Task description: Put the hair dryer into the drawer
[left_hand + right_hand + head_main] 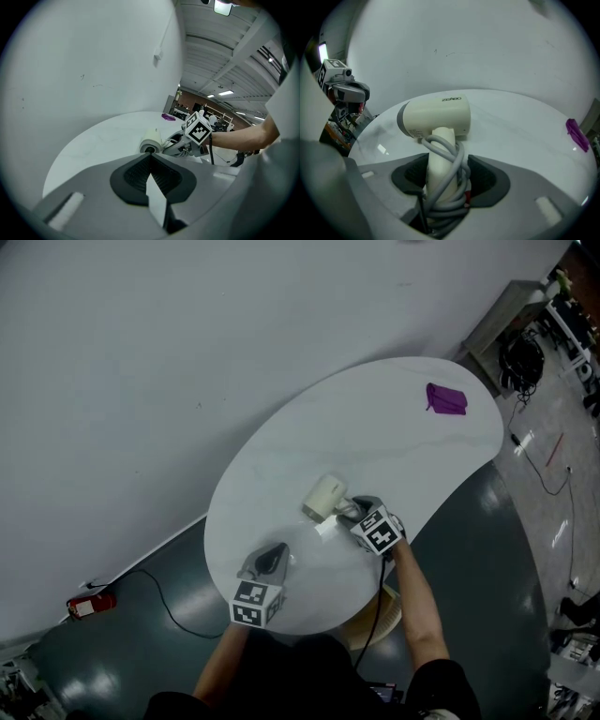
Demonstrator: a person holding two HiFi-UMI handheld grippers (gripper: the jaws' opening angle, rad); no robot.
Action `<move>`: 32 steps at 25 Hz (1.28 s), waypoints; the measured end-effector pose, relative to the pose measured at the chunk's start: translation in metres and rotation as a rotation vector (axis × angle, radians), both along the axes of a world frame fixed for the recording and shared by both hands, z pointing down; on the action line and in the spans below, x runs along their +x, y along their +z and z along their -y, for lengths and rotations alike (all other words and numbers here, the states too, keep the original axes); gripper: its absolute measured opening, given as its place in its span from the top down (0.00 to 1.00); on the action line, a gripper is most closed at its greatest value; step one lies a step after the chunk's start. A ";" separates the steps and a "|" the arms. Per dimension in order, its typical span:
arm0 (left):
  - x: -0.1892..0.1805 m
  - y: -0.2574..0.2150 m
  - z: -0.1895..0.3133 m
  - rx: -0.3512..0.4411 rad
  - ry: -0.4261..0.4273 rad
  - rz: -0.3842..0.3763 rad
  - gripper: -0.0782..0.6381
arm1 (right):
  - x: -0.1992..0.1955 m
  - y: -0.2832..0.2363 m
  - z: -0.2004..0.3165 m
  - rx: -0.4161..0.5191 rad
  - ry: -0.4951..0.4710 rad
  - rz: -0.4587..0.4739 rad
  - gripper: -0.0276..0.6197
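Right gripper (446, 174) clamped on the cord-wrapped handle of the hair dryer (436, 117), which lies on the white table (375, 418). Left gripper (150, 161) closed, empty, nearby.

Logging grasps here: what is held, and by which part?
The right gripper holds the hair dryer by its cord-wrapped handle; the left gripper holds nothing.

Head cam is looking steeply down at the whole counter (375, 427), w/ left tool (274, 559) & right tool (354, 512) low in frame. Left tool's cam is facing fwd past its tips, toward right tool. Right tool's cam is sitting v. close on hair dryer (436, 119); all 3 views are sharing it.
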State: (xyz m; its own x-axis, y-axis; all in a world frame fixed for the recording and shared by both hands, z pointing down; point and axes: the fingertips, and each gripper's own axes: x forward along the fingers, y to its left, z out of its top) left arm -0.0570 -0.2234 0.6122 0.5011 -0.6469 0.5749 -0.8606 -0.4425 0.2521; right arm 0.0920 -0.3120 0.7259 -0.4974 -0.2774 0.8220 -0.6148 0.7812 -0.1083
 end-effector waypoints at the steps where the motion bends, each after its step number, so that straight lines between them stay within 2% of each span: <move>1: -0.002 -0.001 0.000 0.003 -0.003 0.001 0.88 | 0.000 0.000 -0.001 0.000 0.008 0.007 0.58; 8: -0.007 -0.006 -0.002 0.008 0.000 -0.006 0.88 | 0.000 -0.007 -0.017 0.021 0.070 0.027 0.58; 17: -0.003 -0.022 -0.007 0.044 0.053 -0.017 0.88 | 0.006 -0.056 -0.040 0.084 0.216 0.086 0.58; 23: 0.005 -0.040 -0.007 0.080 0.135 -0.030 0.88 | 0.013 -0.089 -0.066 0.125 0.346 0.124 0.58; 32: 0.021 -0.054 -0.028 0.104 0.307 -0.054 0.88 | 0.028 -0.114 -0.124 0.163 0.545 0.130 0.58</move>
State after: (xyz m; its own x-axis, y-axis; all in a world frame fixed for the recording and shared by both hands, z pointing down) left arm -0.0360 -0.1951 0.5585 0.7096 -0.5145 0.4813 -0.6696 -0.7050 0.2335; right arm 0.1198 -0.1884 0.6118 -0.3418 -0.6392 0.6889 -0.9223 0.3689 -0.1153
